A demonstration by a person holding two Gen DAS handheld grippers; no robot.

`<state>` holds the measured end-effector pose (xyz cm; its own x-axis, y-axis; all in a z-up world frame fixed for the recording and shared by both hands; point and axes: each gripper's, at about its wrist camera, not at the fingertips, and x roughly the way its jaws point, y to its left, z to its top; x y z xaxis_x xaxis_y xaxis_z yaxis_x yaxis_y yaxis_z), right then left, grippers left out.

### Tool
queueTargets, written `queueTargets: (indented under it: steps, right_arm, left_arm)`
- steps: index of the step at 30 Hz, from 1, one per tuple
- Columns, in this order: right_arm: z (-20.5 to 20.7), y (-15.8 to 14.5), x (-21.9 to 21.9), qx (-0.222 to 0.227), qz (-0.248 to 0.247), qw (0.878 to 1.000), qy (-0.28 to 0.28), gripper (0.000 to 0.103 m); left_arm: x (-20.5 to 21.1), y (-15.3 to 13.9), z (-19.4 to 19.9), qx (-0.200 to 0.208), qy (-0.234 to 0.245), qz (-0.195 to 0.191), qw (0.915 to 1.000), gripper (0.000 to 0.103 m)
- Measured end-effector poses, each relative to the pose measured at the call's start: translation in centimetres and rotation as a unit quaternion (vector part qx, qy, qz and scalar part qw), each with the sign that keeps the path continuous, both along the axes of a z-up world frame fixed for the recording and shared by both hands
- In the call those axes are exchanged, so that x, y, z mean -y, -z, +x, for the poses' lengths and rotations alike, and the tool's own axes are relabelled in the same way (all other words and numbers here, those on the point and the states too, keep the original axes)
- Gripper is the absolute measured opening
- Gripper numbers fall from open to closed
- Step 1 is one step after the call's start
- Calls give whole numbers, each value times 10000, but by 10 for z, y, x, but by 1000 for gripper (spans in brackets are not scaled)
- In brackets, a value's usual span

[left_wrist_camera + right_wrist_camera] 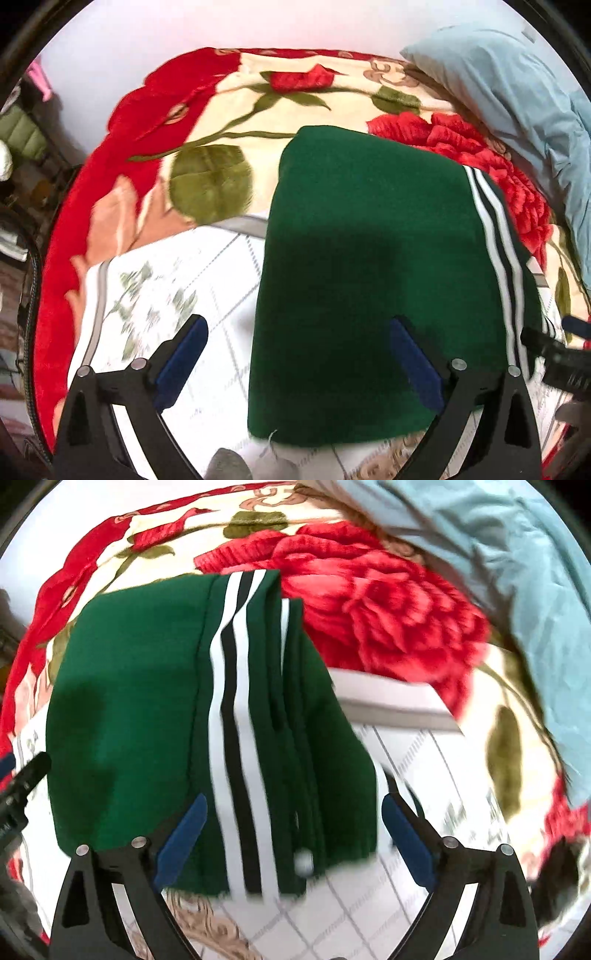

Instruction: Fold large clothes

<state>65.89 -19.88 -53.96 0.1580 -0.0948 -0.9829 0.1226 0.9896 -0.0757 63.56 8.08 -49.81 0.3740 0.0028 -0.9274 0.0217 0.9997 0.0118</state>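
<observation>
We work over a bed spread with a rose-patterned blanket (229, 122), a white gridded sheet (207, 295) on top. The folded green garment (369, 258) lies on that sheet. Our left gripper (299, 354) hangs released over its left edge, our right gripper (291, 834) released above its striped side. A pale blue pillow (517, 92) lies beyond the garment.

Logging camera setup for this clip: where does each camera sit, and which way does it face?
Left wrist: on the left hand-held gripper, facing steeply down at the folded green garment on the floral blanket; its open fingers show.
Right wrist: on the right hand-held gripper, facing steeply down at the garment's striped side; its open fingers show.
Shared: garment, blanket, pale blue pillow; each view catches the other gripper at its edge.
</observation>
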Motion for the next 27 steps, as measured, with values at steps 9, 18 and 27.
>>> queueTargets:
  steps: [9,18,27]
  right_arm:
    - [-96,-104,-11,540,-499,9969,275,103]
    - [-192,-247,-29,1245,-752,9890,261,103]
    - [-286,-399,-52,1819,-801,9799,164,103]
  left_arm:
    - [7,-81,-63,276,-58,-113,9995,100]
    - [11,-200,-149,686,99,-79,9976,100]
    - [-3,-317,-232,1007,115,-83,9948,100]
